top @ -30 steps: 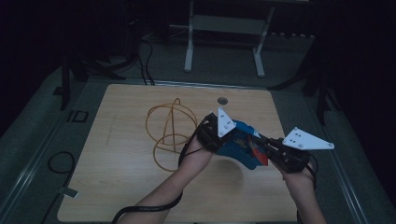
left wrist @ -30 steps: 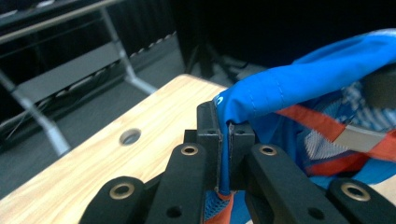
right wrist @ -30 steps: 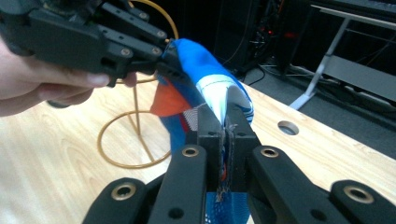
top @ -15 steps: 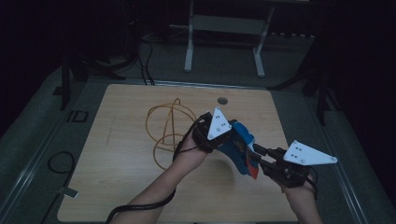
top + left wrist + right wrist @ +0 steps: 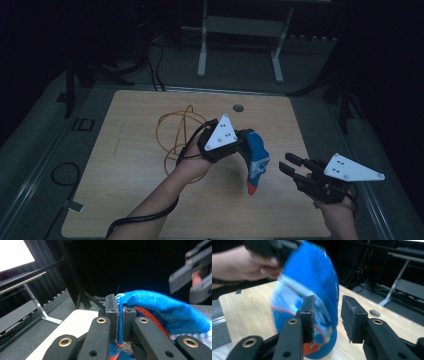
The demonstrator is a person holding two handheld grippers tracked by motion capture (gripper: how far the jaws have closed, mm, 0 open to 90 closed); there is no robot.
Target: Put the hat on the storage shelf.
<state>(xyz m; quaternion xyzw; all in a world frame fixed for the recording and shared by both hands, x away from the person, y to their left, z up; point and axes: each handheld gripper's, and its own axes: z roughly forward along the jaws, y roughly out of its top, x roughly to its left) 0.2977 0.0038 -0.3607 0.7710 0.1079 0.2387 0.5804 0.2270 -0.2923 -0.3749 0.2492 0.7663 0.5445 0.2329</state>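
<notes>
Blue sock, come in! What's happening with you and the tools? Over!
Left tool clamped on blue sock, held above table. Right tool just opened, off sock. Orange cord lies behind.

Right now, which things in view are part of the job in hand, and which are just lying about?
In the job:
- blue cloth piece, pinched in the left gripper
- right gripper, jaws just opened, apart from the cloth

Lying about:
- orange cord loop on the table
- metal stand behind

The high view looks down on the table (image 5: 150,200); both claw-mounted views face the blue pouch (image 5: 256,160) closely.

No readable text or labels
</notes>
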